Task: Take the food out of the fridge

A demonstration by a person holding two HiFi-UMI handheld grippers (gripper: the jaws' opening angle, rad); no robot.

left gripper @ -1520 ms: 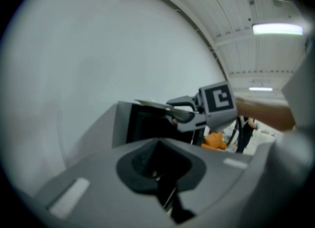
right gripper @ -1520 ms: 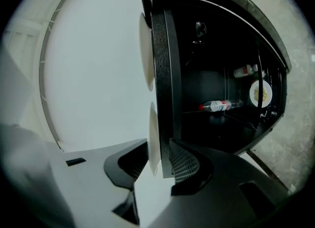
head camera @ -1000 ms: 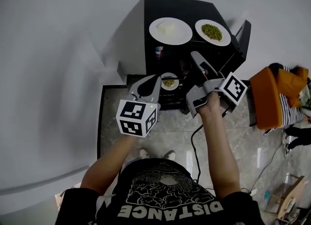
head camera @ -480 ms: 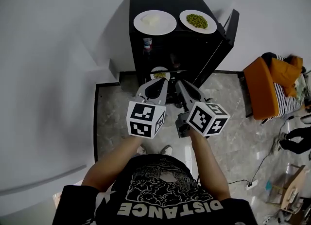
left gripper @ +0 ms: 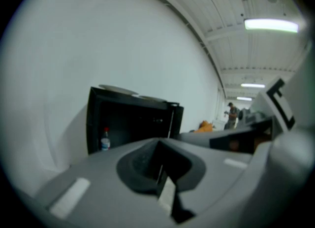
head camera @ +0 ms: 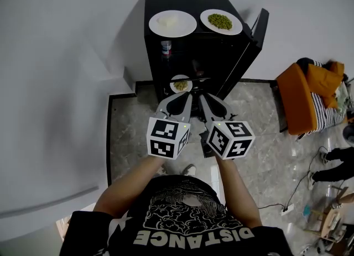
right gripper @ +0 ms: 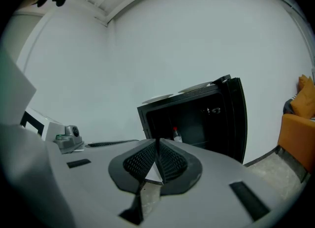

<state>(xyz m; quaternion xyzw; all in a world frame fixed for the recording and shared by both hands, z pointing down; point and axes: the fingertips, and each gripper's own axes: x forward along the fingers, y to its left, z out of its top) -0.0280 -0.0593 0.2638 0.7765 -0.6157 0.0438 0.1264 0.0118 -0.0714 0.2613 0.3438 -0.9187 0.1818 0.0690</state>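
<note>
The black mini fridge (head camera: 193, 6) stands open, its door (head camera: 251, 36) swung to the right. Inside are a small bottle (head camera: 166, 47) on an upper shelf and a small plate of yellowish-green food (head camera: 180, 85) lower down. On the fridge top sit a plate of white food (head camera: 172, 22) and a plate of green peas (head camera: 221, 21). My left gripper (head camera: 187, 95) and right gripper (head camera: 200, 97) hover side by side just in front of the small plate, both shut and empty. In the gripper views the left gripper (left gripper: 158, 146) and right gripper (right gripper: 157, 146) point at the fridge from a short way off.
An orange chair (head camera: 310, 97) with clothing stands to the right of the fridge. A cable (head camera: 285, 208) trails over the marble floor. The fridge stands against a white wall (head camera: 66, 56). A person (left gripper: 230, 115) stands far off in the room.
The right gripper has come away from the fridge door area, rolled upright and closed its jaws. Both grippers have drawn together in front of the fridge.
</note>
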